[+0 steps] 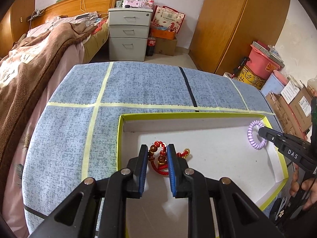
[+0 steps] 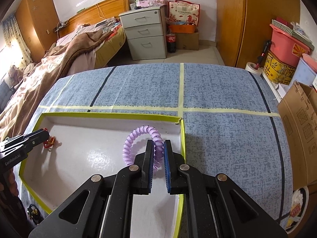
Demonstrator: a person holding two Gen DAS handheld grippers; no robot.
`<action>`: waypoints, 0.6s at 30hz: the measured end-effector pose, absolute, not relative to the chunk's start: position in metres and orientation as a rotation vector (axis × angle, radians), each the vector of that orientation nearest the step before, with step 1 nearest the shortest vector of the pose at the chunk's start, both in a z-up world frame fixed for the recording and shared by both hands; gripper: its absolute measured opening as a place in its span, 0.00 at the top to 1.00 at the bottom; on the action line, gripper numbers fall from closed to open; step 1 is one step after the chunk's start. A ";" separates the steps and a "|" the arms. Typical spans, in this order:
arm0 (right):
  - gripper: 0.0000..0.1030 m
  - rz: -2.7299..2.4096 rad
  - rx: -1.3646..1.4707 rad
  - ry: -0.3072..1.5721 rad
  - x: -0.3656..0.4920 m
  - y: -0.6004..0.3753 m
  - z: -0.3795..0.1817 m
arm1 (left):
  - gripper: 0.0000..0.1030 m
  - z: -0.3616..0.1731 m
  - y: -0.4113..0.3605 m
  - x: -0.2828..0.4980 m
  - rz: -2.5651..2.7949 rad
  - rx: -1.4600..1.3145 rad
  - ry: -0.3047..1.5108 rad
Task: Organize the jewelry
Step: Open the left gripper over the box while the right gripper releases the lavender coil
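A shallow white box with a yellow-green rim point(image 1: 198, 115) point(image 2: 111, 115) lies on the blue table. In the left wrist view my left gripper point(image 1: 158, 148) stands partly open around a red cord bracelet with brown beads point(image 1: 158, 156) on the box floor near its left wall; I cannot tell if the pads touch it. In the right wrist view my right gripper point(image 2: 158, 145) is shut on a purple spiral hair tie point(image 2: 136, 138) near the box's right wall. The hair tie also shows in the left wrist view point(image 1: 255, 134), with the right gripper point(image 1: 263, 131) at it.
The table wears a blue cloth with pale tape lines point(image 1: 138, 87). A bed with a brown blanket point(image 1: 29, 59) stands to the left, grey drawers point(image 1: 128, 33) behind, wardrobes point(image 1: 237, 23) and cardboard boxes point(image 2: 299, 123) to the right.
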State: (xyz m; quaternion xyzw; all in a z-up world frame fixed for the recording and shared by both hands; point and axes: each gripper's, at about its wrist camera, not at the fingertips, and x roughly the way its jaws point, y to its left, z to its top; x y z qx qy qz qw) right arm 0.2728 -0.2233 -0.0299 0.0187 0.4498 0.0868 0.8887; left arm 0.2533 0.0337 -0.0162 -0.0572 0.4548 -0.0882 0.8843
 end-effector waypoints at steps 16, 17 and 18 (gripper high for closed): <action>0.78 0.205 0.085 0.915 0.267 -0.224 -0.026 | 0.56 -0.011 0.034 0.249 -0.203 -0.144 0.936; 0.75 0.210 0.089 0.911 0.266 -0.225 -0.025 | 0.56 -0.010 0.035 0.247 -0.205 -0.146 0.932; 0.71 0.217 0.092 0.906 0.264 -0.224 -0.023 | 0.55 -0.008 0.035 0.245 -0.205 -0.148 0.929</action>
